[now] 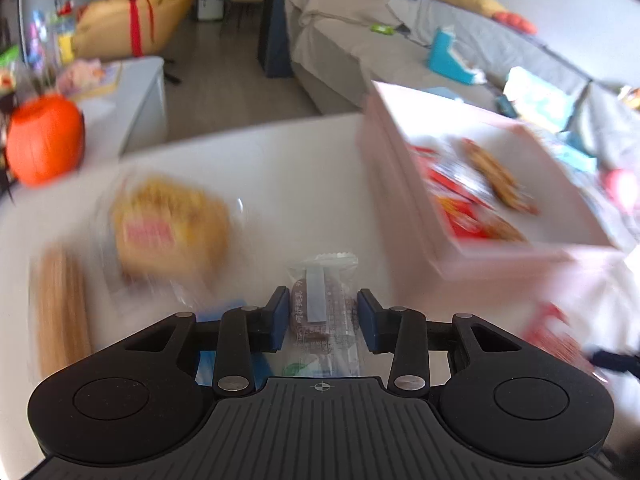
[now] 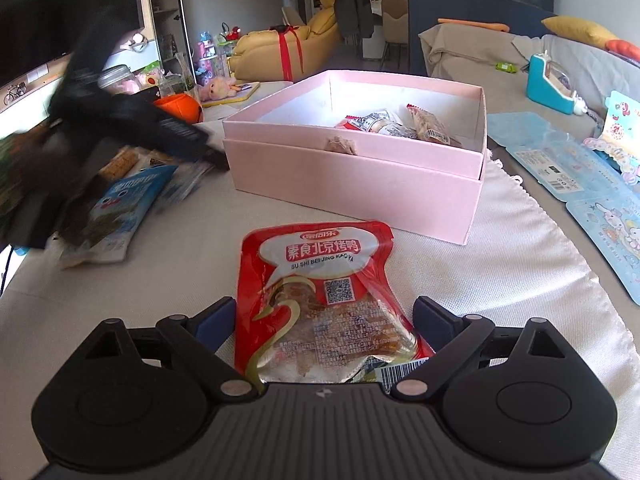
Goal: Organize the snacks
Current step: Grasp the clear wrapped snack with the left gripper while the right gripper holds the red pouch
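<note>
Left gripper (image 1: 322,312): jaws apart, clear-wrapped brown snack (image 1: 323,312) between them, pads not pressing. Right gripper (image 2: 323,320): wide apart astride red pouch (image 2: 320,300) on counter (image 2: 160,280) (before pink box (image 2: 360,176)).

- You've got one pink box (image 2: 352,172) on the desk (image 2: 192,272).
- Inside it, at least three snack packets (image 2: 396,126); overlap hides the exact count.
- One red pouch (image 2: 320,288) between your right tongs (image 2: 324,320).
- One clear-wrapped brown snack (image 1: 320,308) between your left tongs (image 1: 323,316).
- One blue packet (image 2: 124,208).
- One orange pumpkin (image 1: 44,144).
- Two tongs total.
</note>
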Available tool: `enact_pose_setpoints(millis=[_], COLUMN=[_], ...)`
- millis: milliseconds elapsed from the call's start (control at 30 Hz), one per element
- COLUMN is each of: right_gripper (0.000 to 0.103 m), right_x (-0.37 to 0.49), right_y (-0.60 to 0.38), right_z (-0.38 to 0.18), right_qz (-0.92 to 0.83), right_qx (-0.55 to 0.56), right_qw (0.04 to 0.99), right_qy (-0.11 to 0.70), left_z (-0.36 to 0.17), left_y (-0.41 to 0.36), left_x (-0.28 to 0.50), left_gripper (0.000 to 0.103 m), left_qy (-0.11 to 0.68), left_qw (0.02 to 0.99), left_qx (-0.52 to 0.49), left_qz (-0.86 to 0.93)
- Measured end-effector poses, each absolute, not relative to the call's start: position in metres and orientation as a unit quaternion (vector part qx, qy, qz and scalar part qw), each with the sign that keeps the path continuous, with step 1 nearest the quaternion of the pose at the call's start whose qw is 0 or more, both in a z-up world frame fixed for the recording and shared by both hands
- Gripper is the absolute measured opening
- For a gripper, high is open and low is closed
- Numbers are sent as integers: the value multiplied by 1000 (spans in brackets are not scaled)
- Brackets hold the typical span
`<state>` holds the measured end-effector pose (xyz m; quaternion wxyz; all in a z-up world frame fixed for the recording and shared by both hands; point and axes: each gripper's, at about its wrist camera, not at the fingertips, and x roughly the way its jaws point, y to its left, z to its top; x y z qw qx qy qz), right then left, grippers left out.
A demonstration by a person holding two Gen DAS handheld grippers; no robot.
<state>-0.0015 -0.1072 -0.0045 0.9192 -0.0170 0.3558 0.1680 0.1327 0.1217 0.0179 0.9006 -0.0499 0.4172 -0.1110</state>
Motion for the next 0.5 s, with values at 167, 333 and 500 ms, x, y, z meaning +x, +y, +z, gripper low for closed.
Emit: enact_pose_setpoints(millis=[167, 333, 500], right_gripper=[103, 103, 103], right_x=[2, 4, 14], right_y=[-109, -109, -97], right_z=[-5, -4, 0], right_qz=[185, 198, 208], right_qx=[-8, -19, -64], right_qw=[913, 907, 893], right_qy=[363, 372, 394], left_z=[17, 14, 12], left_y=[111, 96, 90], left_x=[71, 21, -4], left_gripper=[41, 42, 43], left_qy=[415, 397, 381], left_qw=[898, 907, 914], left_qx=[-69, -79, -74], left_qz=[-131, -121, -120])
